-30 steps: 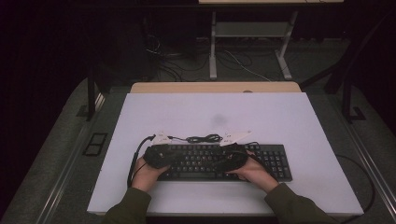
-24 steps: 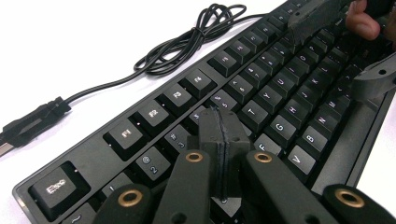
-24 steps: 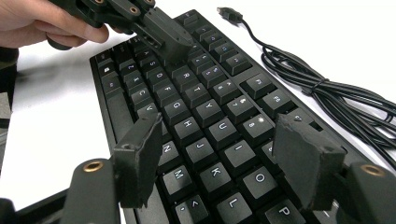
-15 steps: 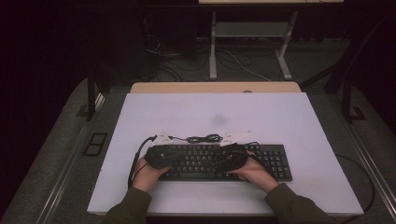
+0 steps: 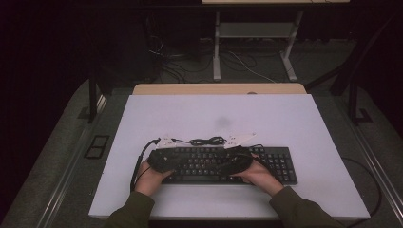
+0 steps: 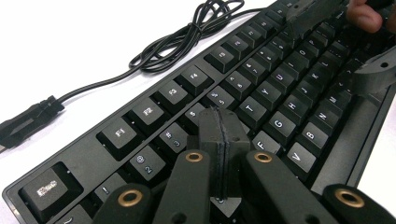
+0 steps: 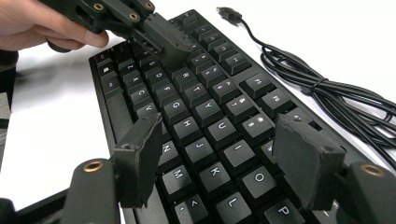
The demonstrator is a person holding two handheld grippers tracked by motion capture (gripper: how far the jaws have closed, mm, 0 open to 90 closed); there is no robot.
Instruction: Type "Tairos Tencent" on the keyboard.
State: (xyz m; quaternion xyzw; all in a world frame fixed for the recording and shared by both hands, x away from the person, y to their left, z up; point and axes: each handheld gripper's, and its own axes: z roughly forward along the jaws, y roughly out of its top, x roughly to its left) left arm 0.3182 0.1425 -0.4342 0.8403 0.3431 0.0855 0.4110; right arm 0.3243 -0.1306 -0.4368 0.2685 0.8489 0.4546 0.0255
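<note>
Both grippers hang over a black keyboard (image 5: 223, 164) that lies across the near half of the white table (image 5: 285, 118), its long edge parallel to the person's side. Seen from its own camera, the left gripper (image 6: 219, 122) has its two black jaws pressed flat together with nothing between them, the joined tips low over the upper-left rows of keys, near the number 4 and the R key — whether they touch a key I cannot tell. In the high view that left gripper (image 5: 164, 159) sits above the keyboard's left end, held by the left hand (image 5: 151, 178), with its cable looping off the table side. The right gripper (image 7: 219, 156) stands with its jaws well apart and empty, the pads straddling the letter keys around H, J, U and I without resting on them; in the high view it (image 5: 236, 161) hovers over the middle of the keyboard, in the right hand (image 5: 259, 175). Behind the keyboard, on bare tabletop, lies its own cable (image 5: 206, 141) — a bundled black coil whose USB plug (image 7: 229, 13) rests free on the white surface just past the function-key row. Green sleeves cover both forearms at the bottom of the high view.
</note>
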